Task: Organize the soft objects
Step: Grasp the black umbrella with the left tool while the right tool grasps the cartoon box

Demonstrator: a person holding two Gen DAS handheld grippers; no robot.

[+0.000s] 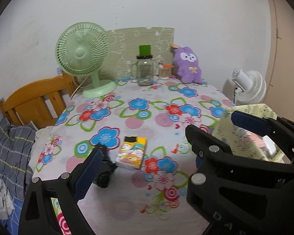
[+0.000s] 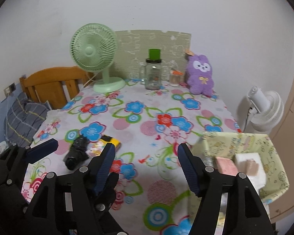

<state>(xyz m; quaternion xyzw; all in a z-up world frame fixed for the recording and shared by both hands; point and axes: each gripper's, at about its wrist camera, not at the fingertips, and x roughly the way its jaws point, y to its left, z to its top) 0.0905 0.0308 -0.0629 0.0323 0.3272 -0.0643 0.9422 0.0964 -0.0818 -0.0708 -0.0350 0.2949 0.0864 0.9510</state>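
A purple plush bunny (image 1: pixel 188 66) (image 2: pixel 200 76) sits upright at the table's far right, against a green board. A pale yellow fabric box (image 1: pixel 245 143) (image 2: pixel 274 152) stands at the near right edge, with a pink soft block (image 2: pixel 225 165) and a white one (image 2: pixel 249 162) inside. My left gripper (image 1: pixel 141 152) is open above the near table, over a cartoon-printed packet (image 1: pixel 132 152) (image 2: pixel 102 145) and a black rolled object (image 1: pixel 104 168) (image 2: pixel 76 154). My right gripper (image 2: pixel 146 156) is open and holds nothing, just left of the box; one of its fingers (image 1: pixel 249 121) reaches over the box rim.
A green desk fan (image 1: pixel 84 58) (image 2: pixel 96 58), a glass jar with a green lid (image 1: pixel 145 70) (image 2: pixel 153 74) and a small glass (image 1: pixel 164 72) line the back. A white fan (image 2: pixel 264 105) stands off the right edge. A wooden headboard (image 1: pixel 35 101) and grey bedding (image 1: pixel 11 152) lie to the left.
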